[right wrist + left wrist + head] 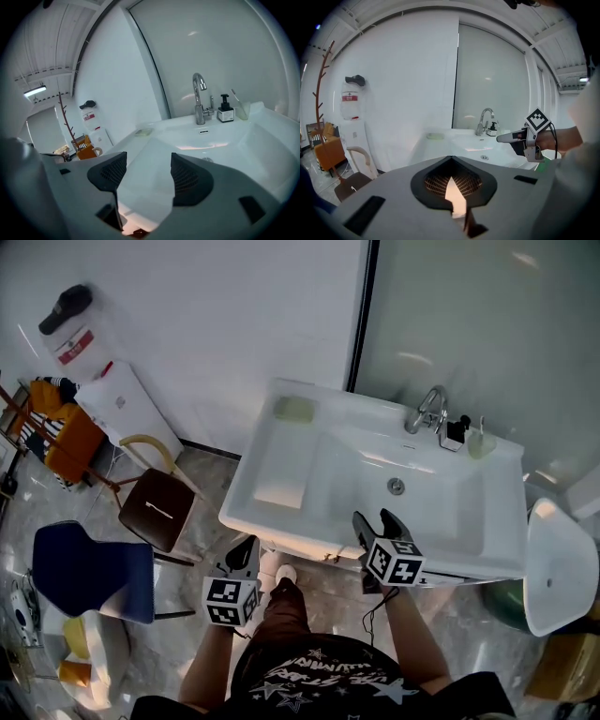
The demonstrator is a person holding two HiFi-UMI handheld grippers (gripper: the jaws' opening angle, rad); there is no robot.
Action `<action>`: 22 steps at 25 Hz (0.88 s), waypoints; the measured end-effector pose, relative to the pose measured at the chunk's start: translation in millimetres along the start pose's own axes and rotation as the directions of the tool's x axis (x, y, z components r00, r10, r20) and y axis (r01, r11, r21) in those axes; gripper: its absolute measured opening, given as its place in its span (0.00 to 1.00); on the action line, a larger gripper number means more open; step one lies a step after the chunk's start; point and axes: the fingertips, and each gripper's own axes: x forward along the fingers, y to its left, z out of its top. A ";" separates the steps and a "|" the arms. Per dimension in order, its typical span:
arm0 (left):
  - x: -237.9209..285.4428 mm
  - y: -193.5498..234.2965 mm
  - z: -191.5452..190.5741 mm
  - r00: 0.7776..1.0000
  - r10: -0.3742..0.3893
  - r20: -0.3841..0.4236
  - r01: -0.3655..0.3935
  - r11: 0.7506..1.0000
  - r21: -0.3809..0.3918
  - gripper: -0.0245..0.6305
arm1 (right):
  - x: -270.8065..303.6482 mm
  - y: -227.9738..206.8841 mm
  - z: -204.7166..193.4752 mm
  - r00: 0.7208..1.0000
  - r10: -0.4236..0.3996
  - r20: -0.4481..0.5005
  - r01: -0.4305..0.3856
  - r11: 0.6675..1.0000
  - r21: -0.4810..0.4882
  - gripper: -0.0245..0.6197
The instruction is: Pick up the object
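Note:
A white sink (281,507) stands against the wall. On its back left corner lies a pale green soap bar (293,410), also in the right gripper view (144,132). By the chrome tap (429,411) stand a small black-topped dispenser bottle (456,432) and a clear cup (480,444). My right gripper (375,519) hovers over the sink's front rim, open and empty (147,161), aimed at the basin. My left gripper (246,551) hangs lower, in front of the sink's left front corner, shut on nothing (451,161).
A water dispenser (112,395) stands at the left wall, with a brown chair (159,507) and a blue chair (80,568) in front of it. A white rounded stool (561,563) sits right of the sink. A frosted glass panel rises behind the tap.

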 end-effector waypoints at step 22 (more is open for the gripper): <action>202.7 143.5 75.1 0.985 -0.143 -0.101 0.141 0.990 -0.019 0.06 | 277.8 19.7 106.5 0.990 -0.131 -0.049 0.130 0.991 -0.026 0.39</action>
